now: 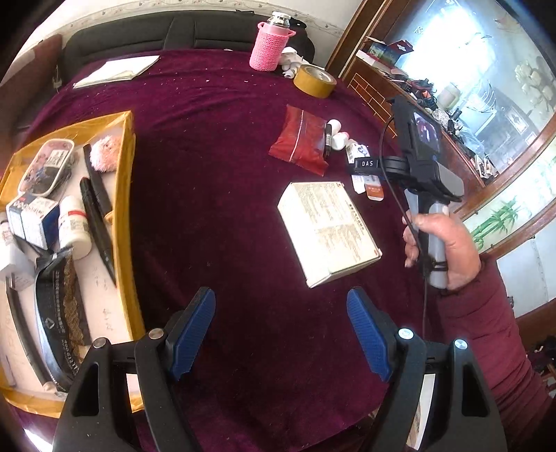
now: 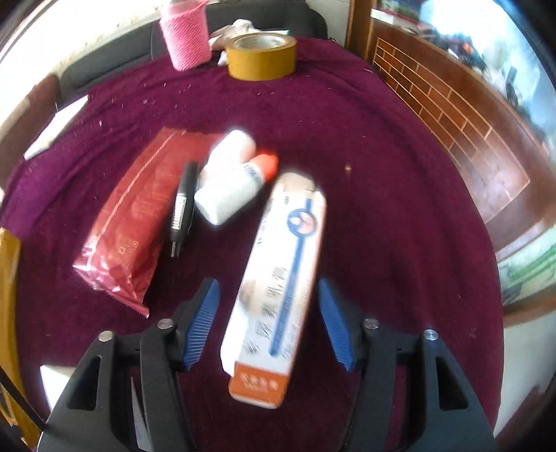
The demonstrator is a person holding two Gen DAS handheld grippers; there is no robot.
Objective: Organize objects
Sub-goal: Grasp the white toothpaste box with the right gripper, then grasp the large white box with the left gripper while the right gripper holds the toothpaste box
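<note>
My left gripper (image 1: 279,330) is open and empty above the dark red cloth, just short of a white printed box (image 1: 328,233). My right gripper (image 2: 267,320) is open with its blue pads on either side of a long white-and-orange box (image 2: 278,281), not touching it. Beyond that box lie two white bottles (image 2: 226,184), a black pen (image 2: 182,205) and a red packet (image 2: 135,222). In the left wrist view the right gripper's body (image 1: 422,156) hangs over the same cluster at the right. A yellow tray (image 1: 127,194) at the left holds several items.
A pink knitted flask (image 1: 267,47) and a roll of yellow tape (image 1: 314,80) stand at the far side. A white notebook (image 1: 116,71) lies at the far left. A wooden cabinet (image 1: 451,146) borders the right side. A dark sofa (image 1: 156,31) is behind.
</note>
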